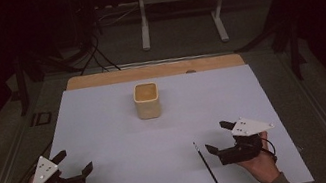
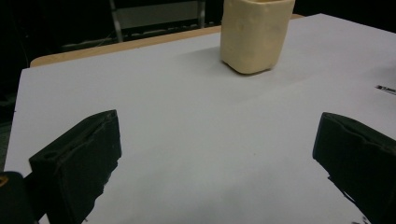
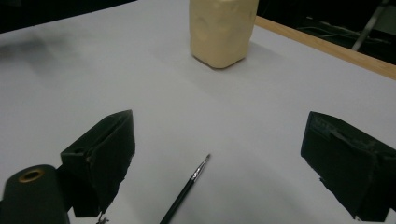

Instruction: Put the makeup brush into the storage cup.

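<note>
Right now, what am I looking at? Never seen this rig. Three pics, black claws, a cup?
No robot here: a person holds a handheld two-jaw gripper in each hand. The high view looks down on the table; the left gripper and right gripper come in from the bottom edge. The other two pictures come from cameras riding on each gripper, looking out along its black jaws.

On the white sheet stand a cream square cup, upright near the far side, and a thin black paintbrush lying flat beside the right gripper, seen low between that gripper's jaws in its own view. Both grippers are open and hold nothing.
</note>
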